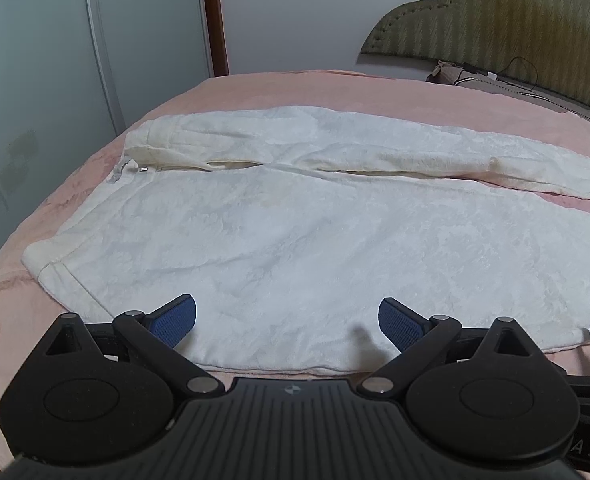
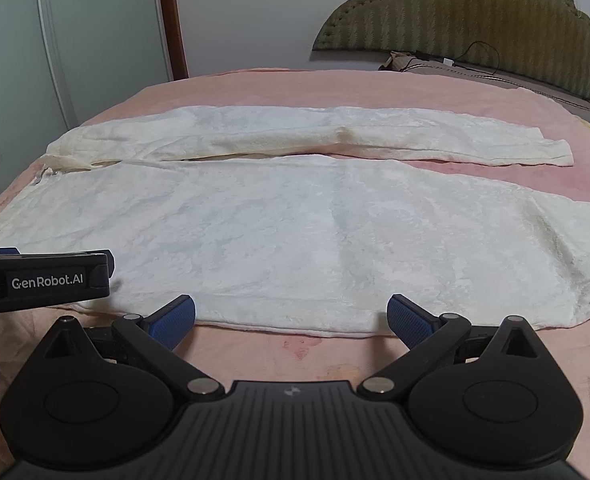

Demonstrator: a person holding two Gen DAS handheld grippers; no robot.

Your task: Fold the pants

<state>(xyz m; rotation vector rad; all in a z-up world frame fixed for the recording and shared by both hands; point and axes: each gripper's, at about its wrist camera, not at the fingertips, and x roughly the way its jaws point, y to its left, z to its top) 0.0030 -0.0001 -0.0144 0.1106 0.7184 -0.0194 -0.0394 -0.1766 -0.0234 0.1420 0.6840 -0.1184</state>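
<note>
White fleece pants point(image 1: 295, 232) lie flat on the pink bed, waistband at the left, legs running right; they also show in the right wrist view point(image 2: 315, 232). The far leg point(image 2: 335, 136) lies apart from the near one. My left gripper point(image 1: 287, 316) is open and empty over the near edge of the near leg, close to the waistband. My right gripper point(image 2: 291, 314) is open and empty at the same near edge, further along the leg. The left gripper's body point(image 2: 43, 280) shows at the left of the right wrist view.
The pink bedspread point(image 2: 335, 84) covers the bed. A green padded headboard point(image 2: 475, 20) stands at the far right, with a cable point(image 2: 475, 68) and small items in front of it. Wardrobe doors point(image 1: 75, 60) stand at the left.
</note>
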